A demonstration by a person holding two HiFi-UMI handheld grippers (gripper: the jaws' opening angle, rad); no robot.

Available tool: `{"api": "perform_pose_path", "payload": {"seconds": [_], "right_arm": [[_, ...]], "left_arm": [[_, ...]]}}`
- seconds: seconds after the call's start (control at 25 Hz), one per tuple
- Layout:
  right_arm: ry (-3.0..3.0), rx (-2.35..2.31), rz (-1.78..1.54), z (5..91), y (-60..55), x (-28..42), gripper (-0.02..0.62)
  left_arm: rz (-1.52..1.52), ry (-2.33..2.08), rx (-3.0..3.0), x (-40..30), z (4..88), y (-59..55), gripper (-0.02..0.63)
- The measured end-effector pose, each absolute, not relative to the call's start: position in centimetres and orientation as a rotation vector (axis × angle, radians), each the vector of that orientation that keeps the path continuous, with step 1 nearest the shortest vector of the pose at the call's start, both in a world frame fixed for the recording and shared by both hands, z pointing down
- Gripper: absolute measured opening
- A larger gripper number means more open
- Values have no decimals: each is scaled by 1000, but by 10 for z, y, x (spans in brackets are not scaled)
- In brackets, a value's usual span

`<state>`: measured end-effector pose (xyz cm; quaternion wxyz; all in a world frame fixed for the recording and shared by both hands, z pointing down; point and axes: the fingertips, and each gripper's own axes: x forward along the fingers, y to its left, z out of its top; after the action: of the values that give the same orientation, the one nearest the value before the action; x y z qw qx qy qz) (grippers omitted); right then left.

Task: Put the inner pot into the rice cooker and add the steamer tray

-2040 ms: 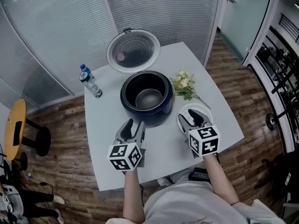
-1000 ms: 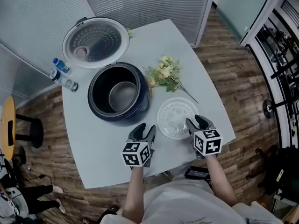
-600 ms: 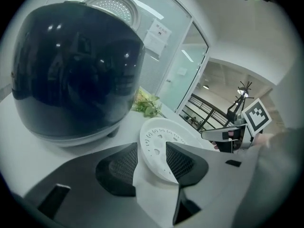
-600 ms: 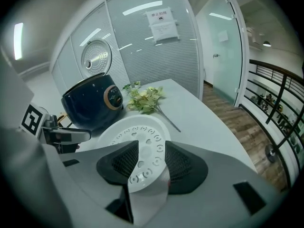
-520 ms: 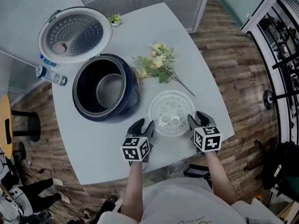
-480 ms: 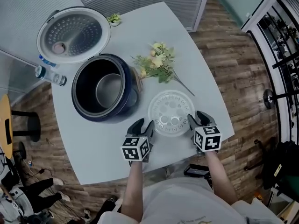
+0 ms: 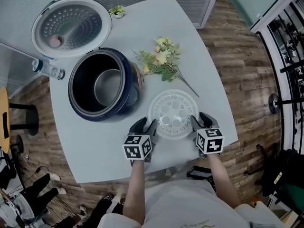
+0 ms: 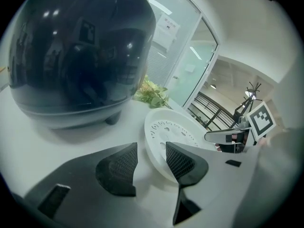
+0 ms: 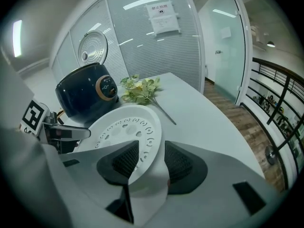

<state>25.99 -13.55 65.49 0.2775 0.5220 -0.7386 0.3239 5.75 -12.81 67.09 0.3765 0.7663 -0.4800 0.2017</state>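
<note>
The white perforated steamer tray [image 7: 173, 113] lies flat on the table, right of the dark blue rice cooker [image 7: 80, 106]. The cooker's lid [image 7: 71, 25] stands open and the metal inner pot [image 7: 108, 87] sits inside. My left gripper [image 7: 144, 126] is at the tray's near-left edge, open, with the rim [image 8: 152, 148] between its jaws and a gap beside the pads. My right gripper [image 7: 203, 121] is at the near-right edge, also open, its jaws astride the rim [image 9: 153, 144]. Neither gripper's pads press on the tray.
A bunch of artificial flowers [image 7: 159, 61] lies behind the tray, next to the cooker. A water bottle [image 7: 45, 69] stands at the table's left edge. The table's front edge [image 7: 156, 167] is just behind my grippers. Glass partitions and wooden floor surround the table.
Both grippers have sunk and moved forward, from just short of the tray to astride its near rim on either side. The jaws look as wide as before. The tray and cooker have not moved.
</note>
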Motion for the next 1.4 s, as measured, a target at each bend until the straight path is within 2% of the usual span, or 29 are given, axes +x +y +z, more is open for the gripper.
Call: {"api": "perform_pose_path", "payload": {"seconds": [0.24, 0.36, 0.4, 0.52, 1.4], "right_arm": [[-1991, 1404, 864, 659, -139, 257, 175], [-1990, 1391, 885, 662, -138, 257, 117], [-1997, 1384, 904, 663, -138, 257, 115], [-2009, 1368, 927, 664, -140, 256, 110], [-2036, 1433, 924, 636, -145, 261, 100]], "left_arm": [[496, -1207, 1954, 63, 677, -130, 190], [504, -1195, 1965, 67, 678, -131, 151], [504, -1196, 1966, 67, 678, -131, 124], [493, -1195, 1950, 67, 679, -133, 117], [465, -1140, 2018, 71, 647, -140, 109]]}}
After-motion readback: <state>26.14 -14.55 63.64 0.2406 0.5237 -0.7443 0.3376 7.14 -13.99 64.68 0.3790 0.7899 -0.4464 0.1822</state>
